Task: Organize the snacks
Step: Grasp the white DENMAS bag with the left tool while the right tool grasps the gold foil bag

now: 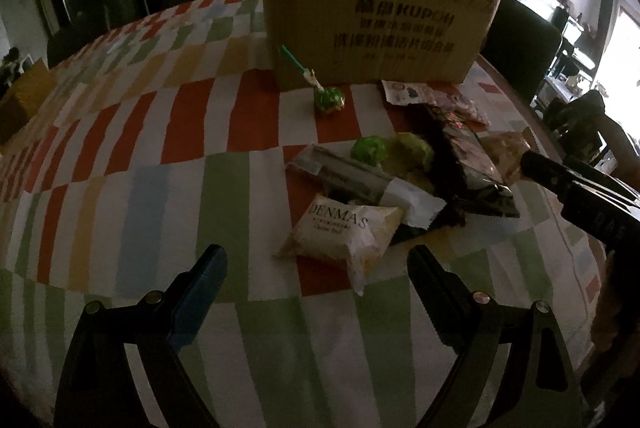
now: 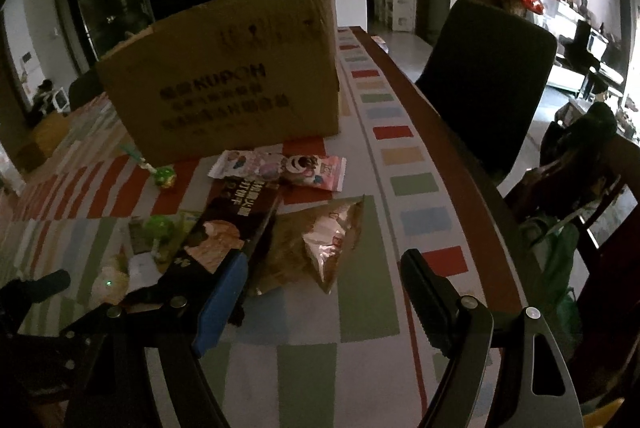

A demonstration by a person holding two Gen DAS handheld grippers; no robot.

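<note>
A: Nearest you, your left gripper [image 1: 316,292] hangs just above the striped tablecloth [image 1: 132,196], jaws spread wide and holding nothing.

B: And the right one?

A: Your right gripper [image 2: 320,292] is spread wide too, empty. Its blue finger pad [image 2: 220,304] sits just beside the near end of the long dark snack packet [image 2: 228,228]; whether it touches, you cannot tell.

B: Where are the snacks?

A: Piled loosely on the cloth ahead of you. The white bun packet [image 1: 344,232] lies closest, between your left fingers. Behind it a grey-and-white wrapped bar [image 1: 352,176] rests against the green sweets [image 1: 370,150] and the dark packet [image 1: 464,156]. On the right side, the crinkled brown bag [image 2: 316,240] lies touching that dark packet.

B: Farther on?

A: A pink packet [image 2: 280,166] lies flat past the pile, and a green lollipop [image 1: 328,98] sits apart near the box. The cardboard box [image 1: 376,12] stands upright beyond everything, with a dark chair [image 2: 484,76] off to its right.
</note>
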